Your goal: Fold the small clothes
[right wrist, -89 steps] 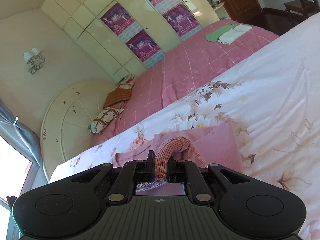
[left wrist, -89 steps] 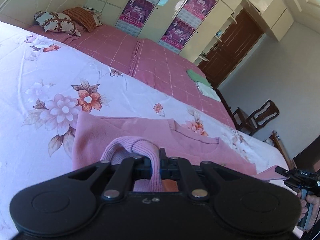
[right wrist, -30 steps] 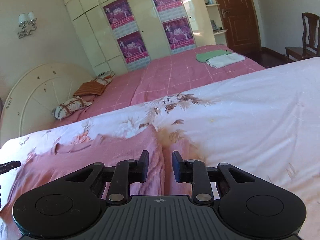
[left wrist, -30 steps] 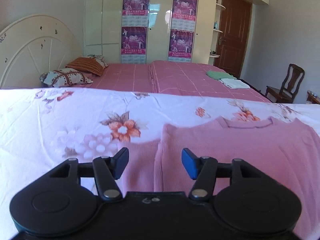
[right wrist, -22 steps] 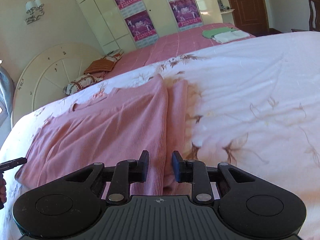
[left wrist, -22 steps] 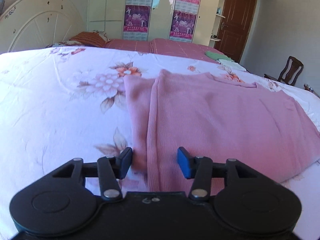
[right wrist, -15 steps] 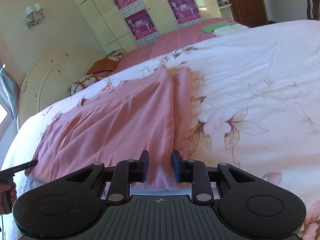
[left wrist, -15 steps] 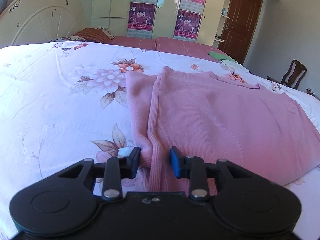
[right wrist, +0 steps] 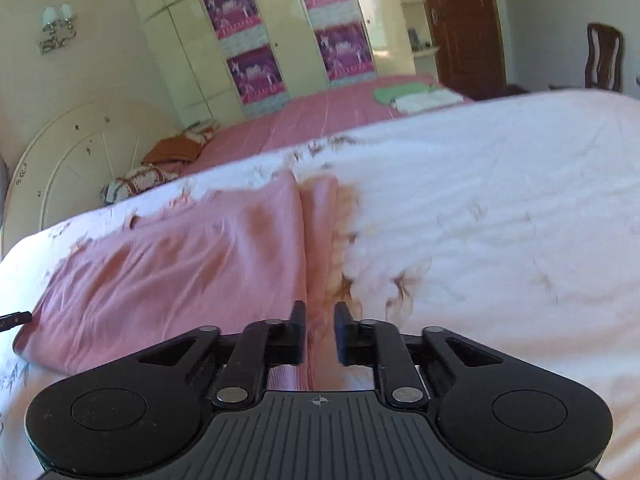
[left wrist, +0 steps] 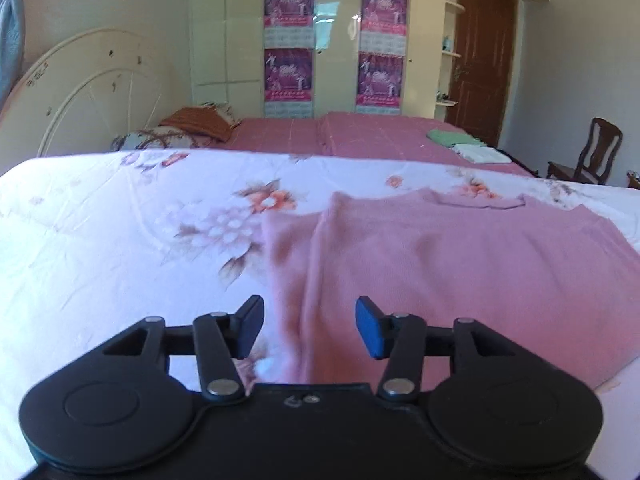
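Sweater: our pink knitted sweater [left wrist: 460, 264] lies flat on the floral bedsheet [left wrist: 100, 248].
Left gripper [left wrist: 310, 326]: jaws apart, just opening, over its folded edge.
Right gripper [right wrist: 320, 334]: jaws narrowly apart, just closing, astride the other fold.
Writing: none we can read.

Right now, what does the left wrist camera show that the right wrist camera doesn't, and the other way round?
Only the left wrist view shows the left gripper, jaws wide apart, having just been opening over the pink sweater's folded-in sleeve, and the neckline. Only the right wrist view shows the right gripper, jaws narrow with nothing visibly pinched, and a wall lamp. Both show the sweater on the floral sheet, the pink bed and a wooden chair.
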Demonstrator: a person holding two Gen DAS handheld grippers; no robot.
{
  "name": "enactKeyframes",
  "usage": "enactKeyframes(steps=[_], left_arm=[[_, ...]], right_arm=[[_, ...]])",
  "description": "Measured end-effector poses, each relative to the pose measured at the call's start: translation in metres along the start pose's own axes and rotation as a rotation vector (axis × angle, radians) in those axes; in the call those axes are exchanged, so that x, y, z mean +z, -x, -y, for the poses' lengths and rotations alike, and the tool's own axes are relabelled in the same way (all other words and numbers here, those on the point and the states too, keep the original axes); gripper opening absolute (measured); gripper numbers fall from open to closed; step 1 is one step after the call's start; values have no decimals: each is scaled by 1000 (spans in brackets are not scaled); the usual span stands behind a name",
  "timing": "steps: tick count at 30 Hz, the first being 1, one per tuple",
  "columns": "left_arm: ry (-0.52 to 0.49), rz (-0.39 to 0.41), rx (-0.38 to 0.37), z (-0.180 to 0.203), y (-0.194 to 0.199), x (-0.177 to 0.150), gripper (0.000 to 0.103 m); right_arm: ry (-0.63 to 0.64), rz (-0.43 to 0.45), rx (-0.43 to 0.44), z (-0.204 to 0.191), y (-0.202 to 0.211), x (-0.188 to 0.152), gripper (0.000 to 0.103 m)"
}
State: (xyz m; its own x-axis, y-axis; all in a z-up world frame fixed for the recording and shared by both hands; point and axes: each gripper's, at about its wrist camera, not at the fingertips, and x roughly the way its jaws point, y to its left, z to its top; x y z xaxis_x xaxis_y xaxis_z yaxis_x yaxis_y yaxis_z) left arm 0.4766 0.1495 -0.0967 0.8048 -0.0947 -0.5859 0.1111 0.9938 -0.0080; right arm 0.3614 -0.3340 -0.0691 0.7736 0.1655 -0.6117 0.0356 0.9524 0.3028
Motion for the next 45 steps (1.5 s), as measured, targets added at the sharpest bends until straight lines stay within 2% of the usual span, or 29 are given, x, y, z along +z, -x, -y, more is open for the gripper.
enactKeyframes(steps=[2, 3, 4, 6, 9, 11, 13, 14, 17, 19, 21, 24, 26, 28, 30, 32, 34, 35, 36, 38, 39, 40, 41, 43, 45], left_arm=[[-26, 12, -89, 34, -9, 11, 55], [-48, 23, -136, 59, -15, 15, 64], [-68, 32, -169, 79, -20, 17, 67], [-99, 35, -229, 118, -34, 18, 69], [-89, -20, -275, 144, -63, 10, 69], [-117, -66, -233, 143, -78, 0, 69], [-88, -51, -237, 118, -78, -7, 75], [-57, -59, -240, 100, -76, -8, 78], [-25, -58, -169, 60, -70, -11, 76], [-19, -70, -137, 42, -71, -9, 72], [5, -68, -112, 33, -70, 0, 69], [7, -31, -106, 47, -77, 19, 75], [4, -29, -138, 67, -89, 33, 75], [-44, -18, -154, 90, -101, 42, 79], [-86, -30, -110, 98, -113, 45, 80], [-84, -91, -61, 81, -127, 44, 80], [-64, -107, -24, 50, -133, 38, 82], [-58, -100, -13, 34, -131, 34, 82], [-90, -92, -25, 27, -127, 31, 82], [-158, -73, -20, 28, -121, 29, 82], [-155, -69, -8, 30, -117, 31, 81], [-142, -61, 11, 33, -111, 34, 74], [-128, -30, 26, 39, -100, 36, 72], [-69, 36, -17, 54, -73, 37, 81], [-84, 42, -67, 86, -57, 30, 82]], right_arm=[[48, 22, 30, -25, -16, 15, 21], [78, 21, 54, -41, -28, 19, 21], [116, 17, 81, -62, -43, 23, 21], [204, 8, 135, -101, -73, 24, 21], [301, -37, 184, -146, -109, 17, 21], [351, -78, 195, -157, -129, 7, 21], [399, -133, 111, -150, -143, -3, 21], [379, -119, 107, -136, -144, -4, 21], [308, -111, 66, -99, -128, 3, 21], [292, -114, 29, -84, -124, 5, 21], [273, -113, 41, -73, -121, 9, 21], [244, -66, 40, -82, -116, 23, 21], [251, -58, 80, -102, -125, 33, 21], [269, -56, 125, -130, -141, 39, 21], [302, -64, 152, -152, -156, 41, 21], [359, -90, 136, -162, -173, 40, 25], [386, -78, 39, -145, -181, 42, 48], [378, -78, -54, -127, -185, 44, 48], [353, -83, -94, -106, -186, 47, 48], [275, -93, -54, -73, -180, 52, 48], [296, -96, -45, -70, -177, 53, 48], [324, -95, -51, -73, -175, 52, 48], [341, -88, -67, -77, -171, 52, 48], [344, -34, -56, -90, -150, 51, 48], [331, -6, 30, -108, -128, 43, 48]])
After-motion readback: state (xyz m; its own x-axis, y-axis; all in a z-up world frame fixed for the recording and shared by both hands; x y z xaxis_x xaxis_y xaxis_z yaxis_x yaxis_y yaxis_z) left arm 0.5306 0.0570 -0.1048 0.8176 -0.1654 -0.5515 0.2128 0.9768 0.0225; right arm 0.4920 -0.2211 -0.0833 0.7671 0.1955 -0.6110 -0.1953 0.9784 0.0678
